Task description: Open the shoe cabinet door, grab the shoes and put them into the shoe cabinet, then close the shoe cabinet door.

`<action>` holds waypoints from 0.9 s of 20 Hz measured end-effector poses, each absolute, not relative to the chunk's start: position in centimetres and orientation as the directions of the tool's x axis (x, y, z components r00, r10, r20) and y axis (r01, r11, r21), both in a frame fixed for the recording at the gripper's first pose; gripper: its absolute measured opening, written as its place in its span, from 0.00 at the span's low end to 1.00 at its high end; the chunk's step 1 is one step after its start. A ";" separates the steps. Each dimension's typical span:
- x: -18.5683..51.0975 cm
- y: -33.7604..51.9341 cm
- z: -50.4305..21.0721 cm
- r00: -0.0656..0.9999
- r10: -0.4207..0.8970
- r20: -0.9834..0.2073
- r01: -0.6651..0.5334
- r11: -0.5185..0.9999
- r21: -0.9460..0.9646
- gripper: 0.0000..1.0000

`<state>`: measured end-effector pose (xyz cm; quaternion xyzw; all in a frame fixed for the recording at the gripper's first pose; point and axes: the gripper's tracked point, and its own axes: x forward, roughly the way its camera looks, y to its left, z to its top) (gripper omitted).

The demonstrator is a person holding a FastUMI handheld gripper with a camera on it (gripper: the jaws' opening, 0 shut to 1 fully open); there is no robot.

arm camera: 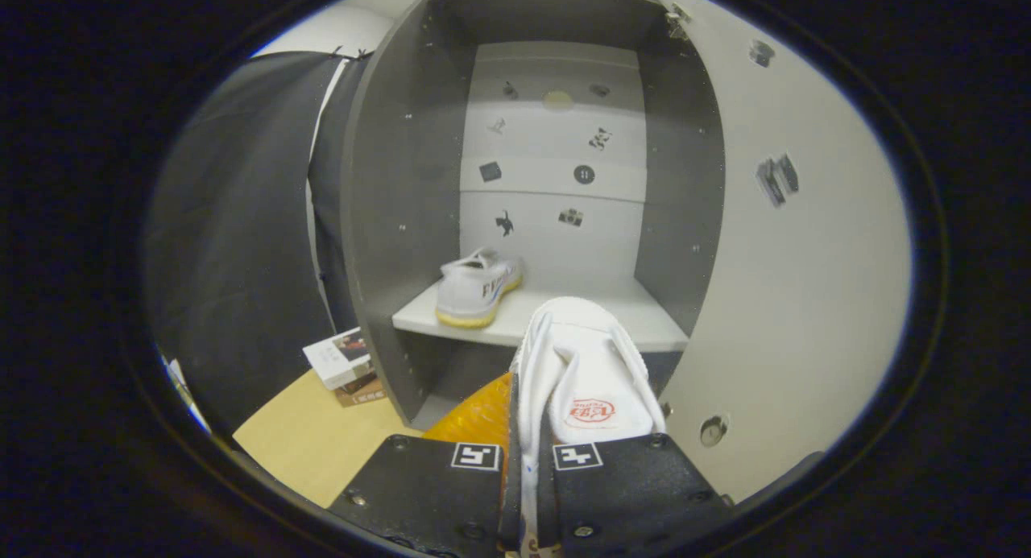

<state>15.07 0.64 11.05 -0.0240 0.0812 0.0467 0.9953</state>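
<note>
A grey shoe cabinet [403, 188] stands open ahead of me, its white door [805, 244] swung out to the right. One white shoe [477, 286] with a yellow sole rests on the left of the cabinet's shelf [596, 312], heel toward me. My gripper [527, 465] is shut on the heel-side wall of a second white shoe [584, 373], which points toward the shelf, its toe level with the shelf's front edge. Both black fingers press the shoe's thin side between them.
A yellow mat [475, 417] lies under the held shoe on the wooden floor [306, 445]. A white box on a brown box [342, 361] sits left of the cabinet's foot. Dark booth cloth [233, 236] hangs to the left.
</note>
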 end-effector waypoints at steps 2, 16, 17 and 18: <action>17.6 0.4 13.8 0.989 0.069 -0.128 -0.075 0.996 -0.042 0.11; 34.9 -0.5 18.2 0.983 0.012 -0.185 -0.019 0.999 -0.036 0.11; 35.7 -0.5 17.4 0.979 0.014 -0.206 -0.021 0.999 -0.035 0.11; 36.5 -0.5 16.7 0.974 0.016 -0.226 -0.025 0.999 -0.033 0.11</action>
